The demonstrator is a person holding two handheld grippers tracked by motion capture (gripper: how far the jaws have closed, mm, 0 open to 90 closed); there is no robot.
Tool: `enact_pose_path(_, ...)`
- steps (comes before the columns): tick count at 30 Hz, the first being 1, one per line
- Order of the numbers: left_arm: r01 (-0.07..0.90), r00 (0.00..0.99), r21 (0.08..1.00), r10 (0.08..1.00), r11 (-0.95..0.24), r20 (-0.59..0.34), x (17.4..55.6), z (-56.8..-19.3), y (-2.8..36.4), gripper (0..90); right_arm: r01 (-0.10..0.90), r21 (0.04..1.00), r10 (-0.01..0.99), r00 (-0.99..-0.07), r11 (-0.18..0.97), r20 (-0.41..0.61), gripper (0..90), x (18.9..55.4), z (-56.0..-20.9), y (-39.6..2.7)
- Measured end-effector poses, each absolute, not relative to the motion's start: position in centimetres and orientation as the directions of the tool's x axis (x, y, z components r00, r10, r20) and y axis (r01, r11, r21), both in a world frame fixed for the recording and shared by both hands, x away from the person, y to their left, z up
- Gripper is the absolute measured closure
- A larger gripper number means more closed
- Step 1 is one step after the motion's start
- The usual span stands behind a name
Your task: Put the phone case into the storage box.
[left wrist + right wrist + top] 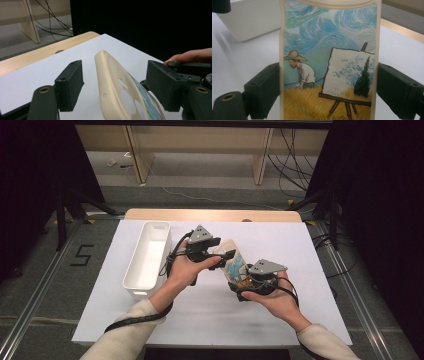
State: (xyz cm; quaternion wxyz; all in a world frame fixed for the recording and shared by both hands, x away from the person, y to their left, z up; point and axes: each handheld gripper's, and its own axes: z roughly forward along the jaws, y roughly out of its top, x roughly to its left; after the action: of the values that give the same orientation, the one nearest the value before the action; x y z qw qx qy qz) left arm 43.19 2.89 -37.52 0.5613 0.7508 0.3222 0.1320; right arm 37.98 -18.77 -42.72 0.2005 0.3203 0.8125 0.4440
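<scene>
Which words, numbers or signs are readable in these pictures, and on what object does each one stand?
"5": black mark on the grey floor, left of the table.
Phone case: a painted picture and no lettering; a tiny mark near its bottom edge is too small to read.

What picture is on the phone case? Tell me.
A painted scene on the phone case: straw-hatted painter, easel, swirling blue sky, yellow field, cream rim. Clearest in the right gripper view.

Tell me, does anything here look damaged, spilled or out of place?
Nothing stands out. The phone case looks whole, held off the table between the pads of the right tool. The left tool straddles its top end without pressing on it. The white bin stands upright nearby.
</scene>
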Motion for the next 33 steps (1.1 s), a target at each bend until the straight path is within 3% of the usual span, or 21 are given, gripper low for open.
enact_pose_path(33, 0.397, 0.744, 0.906, 0.629, -0.148, -0.223, 43.62, -38.11, 2.20, 51.3, 0.310, 0.854, 0.689, -0.720, 0.418, -0.076, 11.9, 37.85, -42.63, -18.60)
